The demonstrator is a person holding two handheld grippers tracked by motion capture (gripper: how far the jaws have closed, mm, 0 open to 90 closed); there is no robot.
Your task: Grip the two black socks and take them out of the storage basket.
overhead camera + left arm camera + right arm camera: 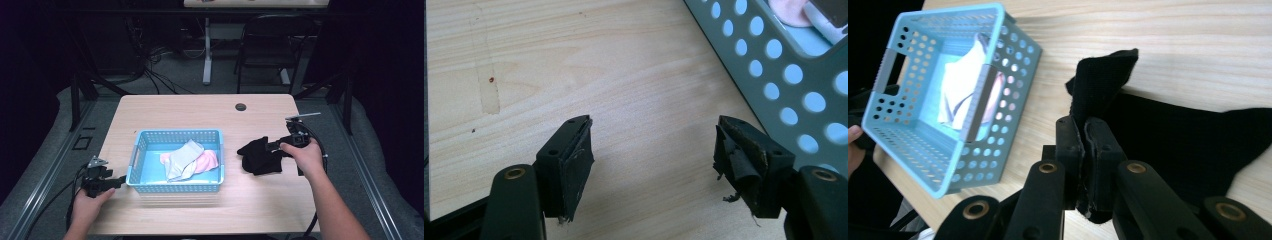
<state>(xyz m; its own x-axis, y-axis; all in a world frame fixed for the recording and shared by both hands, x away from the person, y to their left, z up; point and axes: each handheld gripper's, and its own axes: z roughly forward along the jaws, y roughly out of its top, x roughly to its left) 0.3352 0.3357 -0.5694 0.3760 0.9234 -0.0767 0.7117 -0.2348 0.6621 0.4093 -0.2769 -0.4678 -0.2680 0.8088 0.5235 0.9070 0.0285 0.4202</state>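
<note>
A black cloth lies bunched on the wooden table, right of a light blue perforated basket. My right gripper is shut on a fold of that black cloth, and the fold sticks up between the two jaws while the rest spreads on the wood. In the basket lie a grey cloth and a pink one. Beside the basket's left end my left gripper rests low over the table. Its fingers stand wide apart over bare wood, with the basket wall just to one side.
A round cable hole sits near the table's far edge. A dark chair and table legs with cables stand on the floor beyond. Bare wood stretches behind the basket and along the near edge.
</note>
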